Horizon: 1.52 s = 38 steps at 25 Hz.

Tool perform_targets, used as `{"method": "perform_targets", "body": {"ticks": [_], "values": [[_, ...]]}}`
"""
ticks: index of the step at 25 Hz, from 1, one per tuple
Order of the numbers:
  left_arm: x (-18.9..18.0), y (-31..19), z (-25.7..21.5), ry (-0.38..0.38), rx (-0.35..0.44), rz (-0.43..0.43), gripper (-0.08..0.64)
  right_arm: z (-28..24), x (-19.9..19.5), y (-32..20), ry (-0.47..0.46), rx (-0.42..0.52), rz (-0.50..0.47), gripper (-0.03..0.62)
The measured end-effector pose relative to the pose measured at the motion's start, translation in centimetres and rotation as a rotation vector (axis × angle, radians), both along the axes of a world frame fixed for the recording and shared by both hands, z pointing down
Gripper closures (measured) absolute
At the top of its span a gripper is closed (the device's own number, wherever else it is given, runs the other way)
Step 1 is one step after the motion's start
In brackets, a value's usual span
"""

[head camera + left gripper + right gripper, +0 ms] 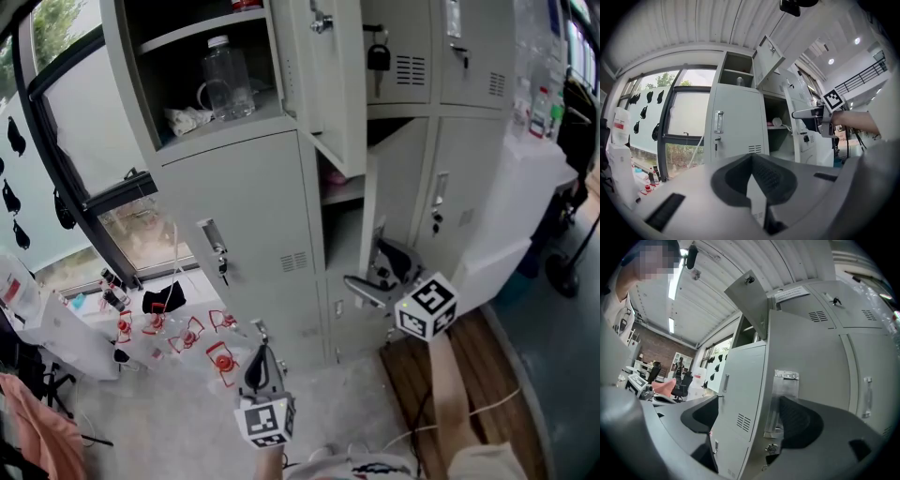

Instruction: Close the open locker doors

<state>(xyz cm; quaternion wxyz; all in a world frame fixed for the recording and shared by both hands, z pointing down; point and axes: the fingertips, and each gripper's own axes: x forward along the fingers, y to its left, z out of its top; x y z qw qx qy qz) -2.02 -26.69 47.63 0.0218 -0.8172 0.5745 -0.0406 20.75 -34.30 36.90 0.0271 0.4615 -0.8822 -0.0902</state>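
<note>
The grey lockers [253, 216] have two doors standing open. The upper door [328, 84] swings out from a compartment that holds a clear bottle [225, 80]. Beside a shelf compartment, the lower door [398, 178] stands ajar. My right gripper [380, 272] is open, and its jaws straddle that door's free edge. In the right gripper view this gripper [750, 420] has the lower door [806, 376] and its latch plate [784, 399] between the fingers. My left gripper [262, 358] is shut and empty, low before the closed lower-left door. In the left gripper view it [757, 187] faces the lockers.
Red-and-white small items [187, 333] litter the floor by the window at left. A wooden board [441, 375] lies on the floor at right, with a cable across it. A padlock [379, 56] hangs on a closed upper door. White containers [56, 319] stand at far left.
</note>
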Motion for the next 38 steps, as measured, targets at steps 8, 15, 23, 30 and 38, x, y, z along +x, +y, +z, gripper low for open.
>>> {"method": "perform_targets", "body": {"ticks": [8, 15, 23, 30, 38], "values": [[-2.4, -0.6, -0.5, 0.025, 0.016, -0.049, 0.555, 0.5, -1.5, -3.2, 0.027, -0.050, -0.011, 0.207], [-5.3, -0.6, 0.1, 0.019, 0.008, -0.115, 0.555, 0.7, -2.6, -5.9, 0.031, -0.067, -0.017, 0.207], [-7.9, -0.4, 1.1, -0.001, 0.002, -0.179, 0.555, 1.2, -3.2, -8.7, 0.095, -0.063, -0.001, 0.207], [-9.2, -0.3, 1.5, 0.028, -0.016, -0.220, 0.555, 1.2, -3.7, -10.8, 0.127, -0.072, 0.010, 0.207], [-9.1, -0.5, 1.9, 0.016, -0.022, -0.224, 0.555, 0.9, -4.0, -12.7, 0.119, -0.087, 0.002, 0.207]]}}
